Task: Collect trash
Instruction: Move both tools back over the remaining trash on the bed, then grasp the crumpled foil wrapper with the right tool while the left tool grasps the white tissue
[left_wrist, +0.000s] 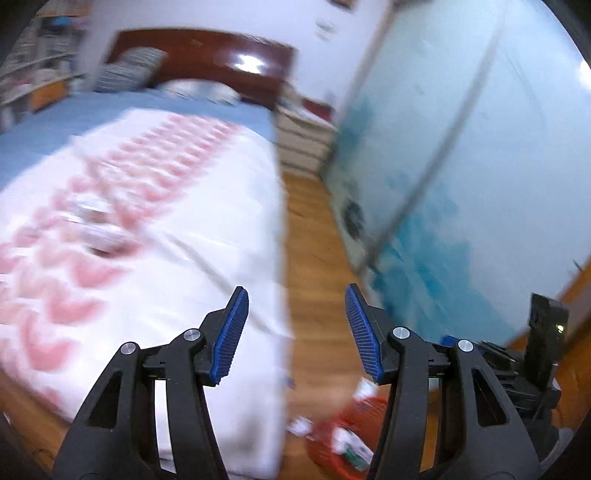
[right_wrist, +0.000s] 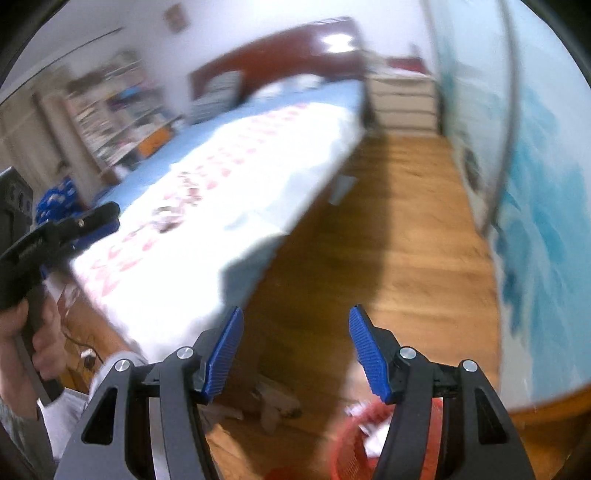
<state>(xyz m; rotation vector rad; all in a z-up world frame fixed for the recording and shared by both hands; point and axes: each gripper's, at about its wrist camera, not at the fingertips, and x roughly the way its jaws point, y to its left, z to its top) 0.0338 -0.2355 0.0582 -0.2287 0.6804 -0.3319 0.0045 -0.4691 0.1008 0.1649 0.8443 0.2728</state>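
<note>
Both frames blurred. My left hand-held gripper (left_wrist: 295, 332) and right hand-held gripper (right_wrist: 295, 350) are spread wide, empty. Trash (left_wrist: 98, 229) lies far left on the bed (left_wrist: 184, 221); red basket (left_wrist: 347, 432) sits near on the floor (right_wrist: 388, 240), probably for drop-off.

Bed (left_wrist: 229, 206) lying under white-pink sheet, blurred wrappers (left_wrist: 94, 225) resting on it; red basket (left_wrist: 343, 432) sitting on wood floor (right_wrist: 402, 236).

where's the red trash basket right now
The red trash basket sits on the wooden floor beside the bed, low in both wrist views, right of centre; it already holds some white scraps.
</note>
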